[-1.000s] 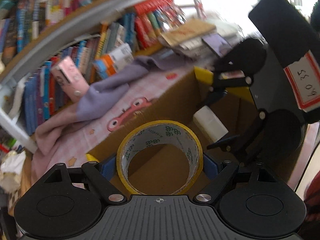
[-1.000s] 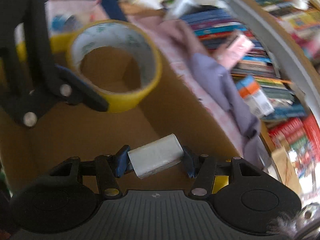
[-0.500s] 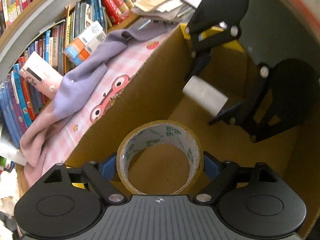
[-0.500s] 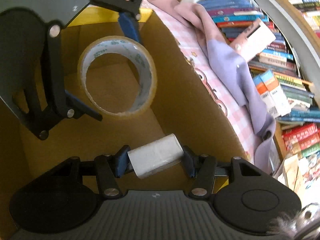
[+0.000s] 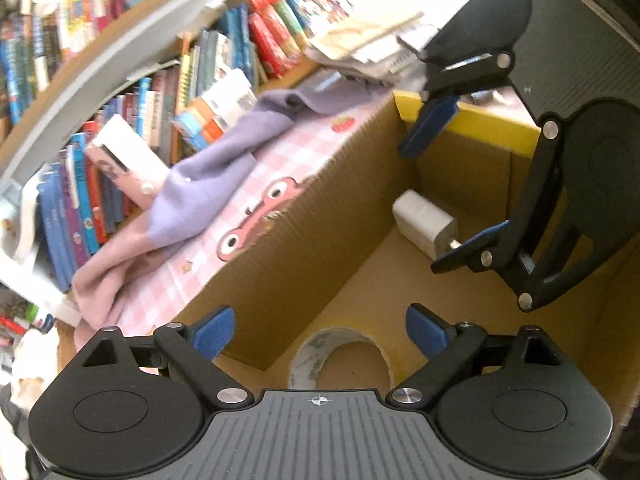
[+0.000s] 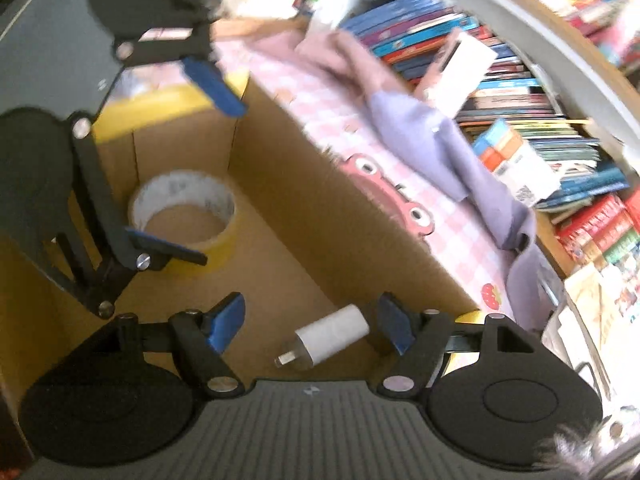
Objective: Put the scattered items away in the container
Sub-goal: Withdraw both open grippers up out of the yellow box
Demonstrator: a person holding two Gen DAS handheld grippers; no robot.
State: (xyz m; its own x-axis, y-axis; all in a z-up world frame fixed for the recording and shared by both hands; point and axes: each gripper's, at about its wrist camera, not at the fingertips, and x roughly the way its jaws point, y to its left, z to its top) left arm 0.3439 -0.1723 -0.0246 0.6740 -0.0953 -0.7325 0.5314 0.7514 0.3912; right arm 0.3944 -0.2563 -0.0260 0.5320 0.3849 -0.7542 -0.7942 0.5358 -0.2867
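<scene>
Left wrist view: left gripper [image 5: 319, 332] tilted down into the box [image 5: 464, 120], jaws opening, pads clear of the tape [image 5: 340, 356]. One tape roll lying on the box floor near the front wall, lower part cut off by the gripper body. One charger [image 5: 424, 224] on the floor by the far corner, its plug end touching or just behind a pad of the right gripper [image 5: 444, 192]; cannot tell which. Beside the box, cloth [image 5: 208, 200] on the pink bench top, books [image 5: 224, 60] behind, blurred.

Right wrist view: right gripper [image 6: 310, 326] also pointing down into the box [image 6: 172, 136], jaws opening, charger [image 6: 332, 336] released between them, touching no pad. Tape [image 6: 184, 204] flat near the far corner, partly hidden by a left gripper [image 6: 192, 152] finger. Two grippers, both empty.
</scene>
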